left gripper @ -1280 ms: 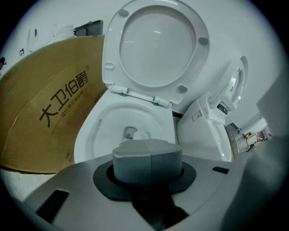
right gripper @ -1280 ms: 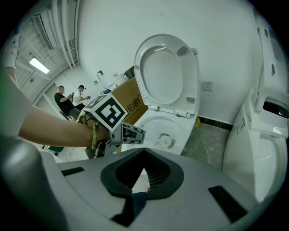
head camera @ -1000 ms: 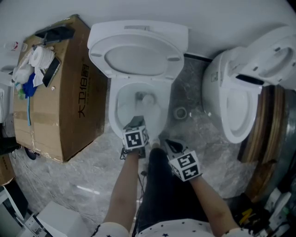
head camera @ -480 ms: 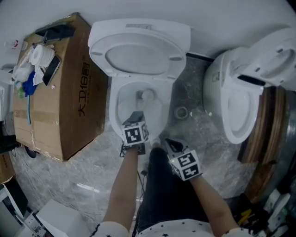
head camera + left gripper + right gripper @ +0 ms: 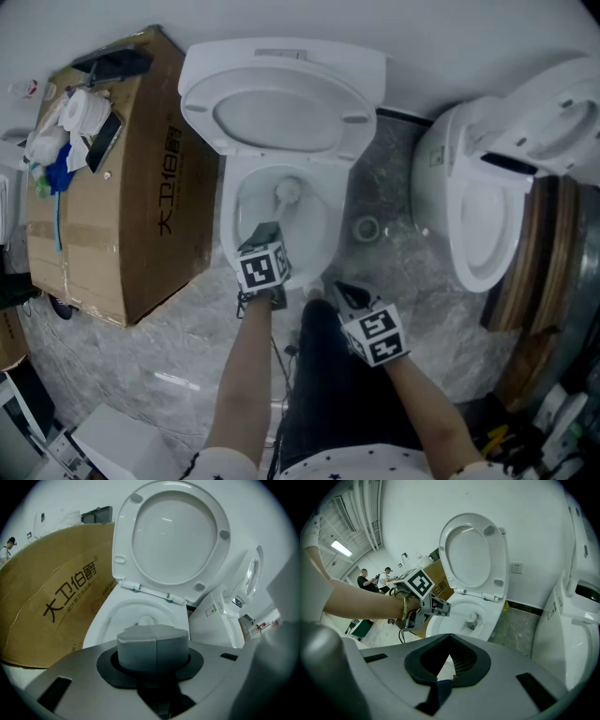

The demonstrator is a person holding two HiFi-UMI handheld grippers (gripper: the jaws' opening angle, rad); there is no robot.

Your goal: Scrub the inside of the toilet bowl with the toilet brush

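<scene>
I've got the toilet bowl [image 5: 230, 223] dead centre in the head view, lid and seat [image 5: 281, 112] tipped up at 12 o'clock. In it sits the white head of the toilet brush [image 5: 287, 192], near the middle of the bowl.

The left hand-held gripper [image 5: 267, 234] is over the bowl's 6 o'clock rim, clamped on the brush handle. Its own view shows the jaws fully together. Only the brush head [image 5: 146, 620] peeks above them there; the handle is hidden behind them.

The right hand-held gripper [image 5: 342, 295] is at 4 o'clock of the bowl, outside it, above the floor [image 5: 187, 337]. Its jaws are spread and hold nothing; I see floor through the gap.

A cardboard box [image 5: 141, 216] stands at 9 o'clock of the toilet, flaps closed. On top lie a white paper wad [image 5: 82, 114], a dark phone-like slab [image 5: 105, 143] and something blue [image 5: 61, 173]. Only the head view shows that top.

A second toilet [image 5: 478, 216] stands at 3 o'clock, with a small ring [image 5: 366, 228] on the floor between the two.

Only the right gripper view shows the left one side-on [image 5: 440, 607], with the brush head [image 5: 472, 618] just past its tip. It also shows a wall socket [image 5: 516, 567] and people [image 5: 370, 580] far back at 9 o'clock.
</scene>
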